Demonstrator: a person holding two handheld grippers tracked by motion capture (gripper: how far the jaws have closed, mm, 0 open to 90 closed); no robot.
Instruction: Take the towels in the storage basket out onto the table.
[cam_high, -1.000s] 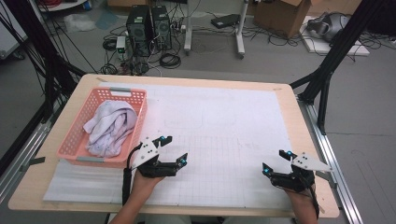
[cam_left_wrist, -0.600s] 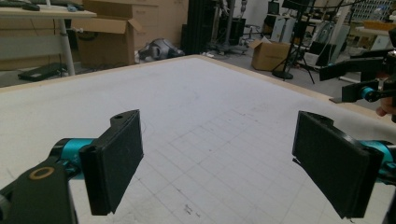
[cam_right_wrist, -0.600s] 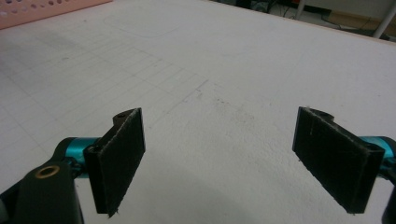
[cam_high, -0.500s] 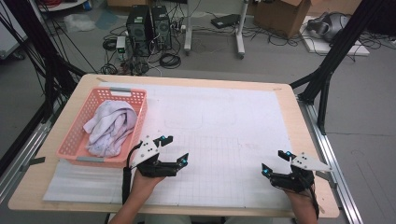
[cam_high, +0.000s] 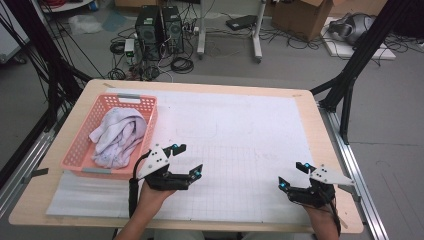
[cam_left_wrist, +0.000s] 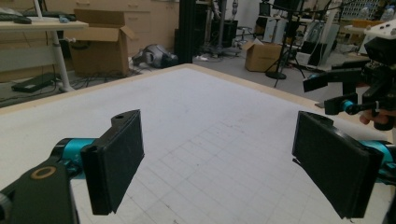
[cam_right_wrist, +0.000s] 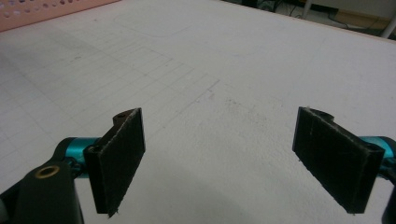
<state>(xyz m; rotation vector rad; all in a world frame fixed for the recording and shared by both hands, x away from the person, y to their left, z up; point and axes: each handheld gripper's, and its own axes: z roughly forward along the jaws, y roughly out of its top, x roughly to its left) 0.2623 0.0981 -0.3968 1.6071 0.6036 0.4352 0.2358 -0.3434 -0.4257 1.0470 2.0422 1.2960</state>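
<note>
A pink plastic basket (cam_high: 82, 142) stands at the table's left with a crumpled white cloth (cam_high: 117, 135) inside it. My left gripper (cam_high: 189, 160) hovers just right of the basket's near corner, open, with nothing between its jaws (cam_left_wrist: 219, 163). My right gripper (cam_high: 291, 175) sits near the front right of the table, open and empty too (cam_right_wrist: 219, 158). In the left gripper view the right gripper (cam_left_wrist: 348, 91) shows far off at the right edge. A strip of the pink basket (cam_right_wrist: 42, 9) crosses the top left of the right gripper view.
A white gridded mat (cam_high: 240, 145) covers most of the wooden table (cam_high: 305, 102). Black frame legs (cam_high: 350, 70) stand at the right; computer towers (cam_high: 160, 22), cables and cardboard boxes (cam_high: 300, 12) lie on the floor beyond the far edge.
</note>
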